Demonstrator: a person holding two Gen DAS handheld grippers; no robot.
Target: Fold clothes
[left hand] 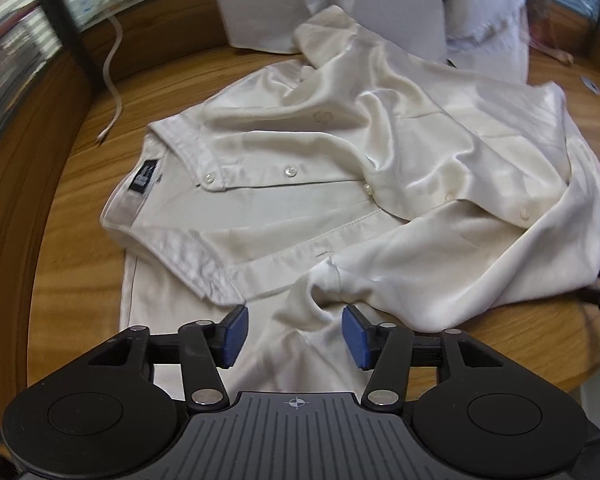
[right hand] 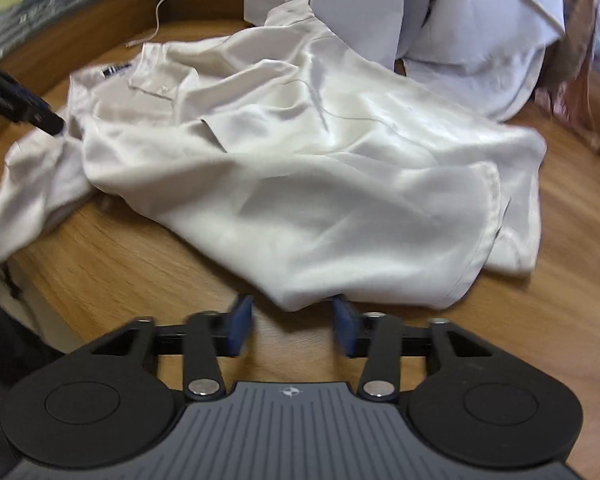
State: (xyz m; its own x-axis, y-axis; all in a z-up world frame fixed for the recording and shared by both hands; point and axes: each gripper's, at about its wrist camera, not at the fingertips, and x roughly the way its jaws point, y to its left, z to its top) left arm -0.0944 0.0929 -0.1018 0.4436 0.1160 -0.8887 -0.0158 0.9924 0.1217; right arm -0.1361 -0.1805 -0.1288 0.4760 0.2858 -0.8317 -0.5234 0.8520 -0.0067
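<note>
**Cream shirt spread on the wooden table, both grippers at its near edge**

The wooden table (left hand: pixel 100 128) fills both views, curving up to the frame edges. Across the middle of it lies the cream satin shirt (left hand: pixel 340 152), front up and rumpled, its collar toward the left of the left wrist view, its button placket running rightward. Behind it, along the top of both views, a heap of white clothes (left hand: pixel 260 0) crowds the table's far side and touches the shirt's upper edge. A thin pale cord (left hand: pixel 114 68) trails down the upper left of the left wrist view, clear of the shirt.

The left gripper (left hand: pixel 296 336) sits at bottom centre with its blue pads spread; shirt fabric lies between and beneath them, not pinched. The right gripper (right hand: pixel 292 328) at bottom centre of its own view has its pads apart, the shirt's hem just at their tips, bare wood between them.

A small dark neck label (left hand: pixel 143 178) sits inside the collar; its writing is too blurred to read.
</note>
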